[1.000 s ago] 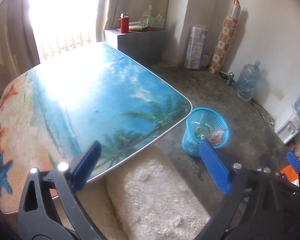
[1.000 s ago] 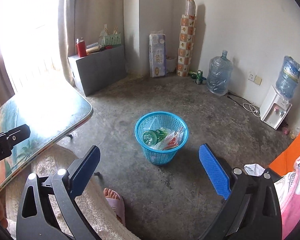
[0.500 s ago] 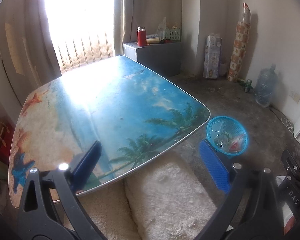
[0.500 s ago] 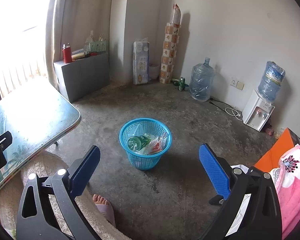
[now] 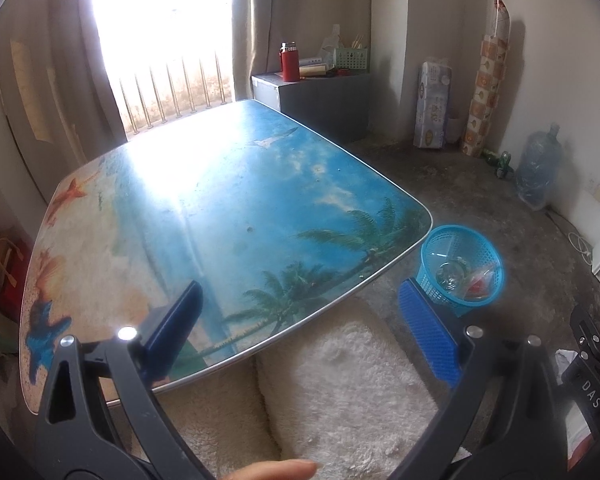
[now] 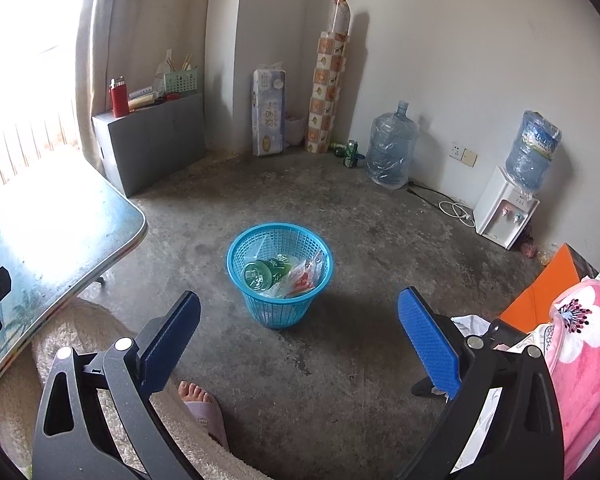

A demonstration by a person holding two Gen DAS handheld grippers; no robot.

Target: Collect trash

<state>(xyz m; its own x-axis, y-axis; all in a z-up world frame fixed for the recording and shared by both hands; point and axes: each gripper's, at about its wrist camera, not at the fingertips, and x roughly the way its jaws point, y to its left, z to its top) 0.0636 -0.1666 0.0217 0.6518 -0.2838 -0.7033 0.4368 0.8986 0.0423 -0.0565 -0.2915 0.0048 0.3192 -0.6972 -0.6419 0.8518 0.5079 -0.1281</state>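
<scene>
1. Left gripper [image 5: 300, 320]: jaws spread wide, nothing between them; held above the near edge of the table [image 5: 180, 208], pointing across its top. No trash is visible on that beach-print surface, which probably explains why the gripper holds nothing.
2. Right gripper [image 6: 298, 334]: jaws equally wide apart, also empty; aimed down at the floor [image 6: 360, 240] with the basket framed between its fingers, a pose that suits either a drop or a check of the contents.
3. Basket [image 6: 279, 274]: blue plastic mesh, upright on the bare concrete floor, just off the table's corner. Standing there, it is within reach from the seat.
4. Trash: already inside the basket. A green bottle [image 6: 266, 270] lies on its side among clear plastic wrappers [image 6: 302, 280] with red print. Judged from this, the collecting looks largely done.
5. Possible remainder: green cans [image 6: 351, 153] stand on the floor by the far wall, beside a large water jug [image 6: 392, 152]; whether they count as trash cannot be told.
6. Seat: a cream fleece blanket [image 5: 340, 380] covers the person's lap below both grippers; a slippered foot [image 6: 202, 410] rests on the floor.
7. Other: water dispenser [image 6: 504, 216] against the right wall, well apart from the basket.
</scene>
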